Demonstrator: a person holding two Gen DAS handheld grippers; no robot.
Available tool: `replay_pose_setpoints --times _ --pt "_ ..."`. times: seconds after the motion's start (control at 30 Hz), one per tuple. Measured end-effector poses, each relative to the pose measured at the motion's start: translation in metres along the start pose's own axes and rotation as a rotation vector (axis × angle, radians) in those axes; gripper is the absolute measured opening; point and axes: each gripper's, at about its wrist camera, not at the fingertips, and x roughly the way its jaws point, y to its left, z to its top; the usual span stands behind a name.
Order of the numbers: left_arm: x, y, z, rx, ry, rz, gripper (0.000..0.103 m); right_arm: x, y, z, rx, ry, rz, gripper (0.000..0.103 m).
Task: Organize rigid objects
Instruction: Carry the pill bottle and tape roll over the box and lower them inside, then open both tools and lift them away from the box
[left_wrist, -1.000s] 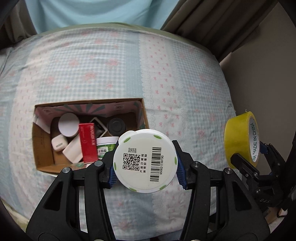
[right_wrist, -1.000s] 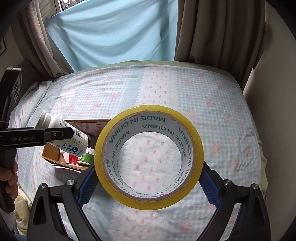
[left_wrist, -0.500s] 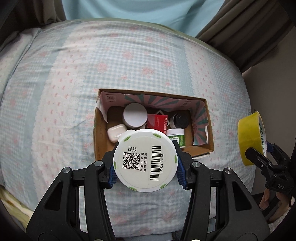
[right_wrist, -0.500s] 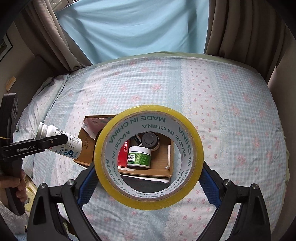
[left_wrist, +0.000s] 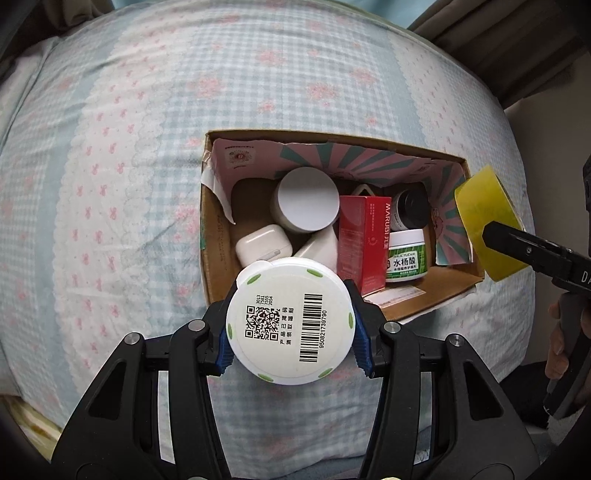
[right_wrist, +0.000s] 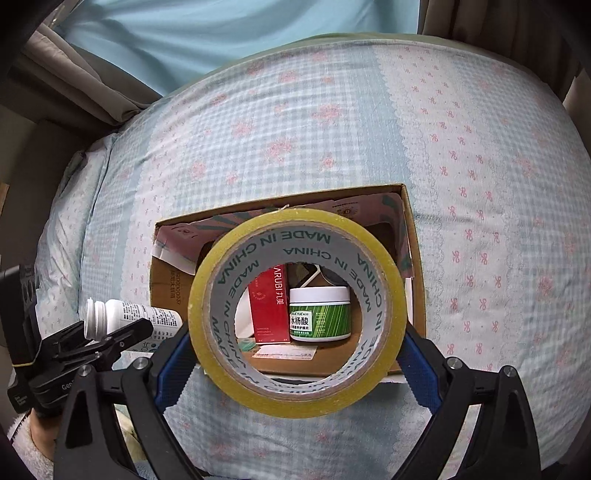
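lowering both loads into the cardboard box (left_wrist: 218, 258): left hand-held gripper (left_wrist: 291, 345) clamps the white bottle (left_wrist: 290, 325), right hand-held gripper (right_wrist: 295, 354) clamps the yellow tape roll (right_wrist: 295, 400). aim the bottle at the bare floor at the box's left in the left view, and let go only once it rests

Readable print on the bottle, the tape, the red carton and the green jar.

The white bottle (left_wrist: 291, 322) has a base bearing a QR code, the digits 3013 7581 7555 2054 and a barcode numbered 950821739790; its small Chinese lines are too fine to read. The yellow tape roll (right_wrist: 295, 312) repeats "MADE IN CHINA" around its inner core. In the cardboard box (left_wrist: 218, 236), the red carton (left_wrist: 364, 242) reads "MARUBI" with Chinese characters beside it. The green jar (left_wrist: 405, 260) carries "SALICYLIC ACID" in small type over large "水杨酸". The left gripper (right_wrist: 118, 332), seen from the right wrist, shows a partial "Gen".
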Motion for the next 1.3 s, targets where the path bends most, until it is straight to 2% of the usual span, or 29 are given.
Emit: replay_pose_setpoints --times 0.1,0.23,0.3,0.37,0.43,0.47,0.57,0.67,0.9,1.17,1.3 --pt "0.015 -0.001 0.003 0.010 0.023 0.003 0.046 0.024 -0.005 0.013 0.037 0.053 -0.015 0.095" --pt "0.028 -0.003 0.001 0.023 0.046 0.013 0.046 0.046 -0.012 0.024 0.049 0.108 -0.078 0.095" --pt "0.034 -0.006 0.000 0.033 0.053 0.024 0.047 0.053 -0.016 0.029 0.072 0.128 -0.080 0.096" --pt "0.037 -0.008 0.000 0.039 0.059 0.026 0.051 0.057 -0.021 0.030 0.108 0.127 -0.069 0.096" --pt "0.036 -0.011 0.001 0.041 0.059 0.025 0.101 0.053 -0.024 0.031 0.128 0.092 -0.035 0.103" --pt "0.033 -0.012 0.001 0.042 0.045 0.024 0.103 0.049 -0.024 0.031 0.129 0.060 -0.028 0.103" --pt "0.028 -0.013 0.003 0.037 0.042 0.012 0.103 0.034 -0.026 0.030 0.122 -0.025 -0.028 0.103" --pt "0.025 -0.012 0.001 0.039 0.044 0.028 0.103 0.035 -0.027 0.026 0.105 0.026 -0.056 0.103" --pt "0.012 -0.014 -0.006 0.031 0.023 0.030 0.103 0.030 -0.031 0.012 0.118 0.052 -0.058 0.103" --pt "-0.011 -0.023 -0.010 0.052 -0.027 0.041 0.103 0.003 -0.024 0.003 0.068 0.009 -0.093 0.103" --pt "-0.027 -0.032 -0.015 0.068 -0.063 0.053 0.103 -0.014 -0.023 -0.005 0.070 -0.017 -0.069 0.103"
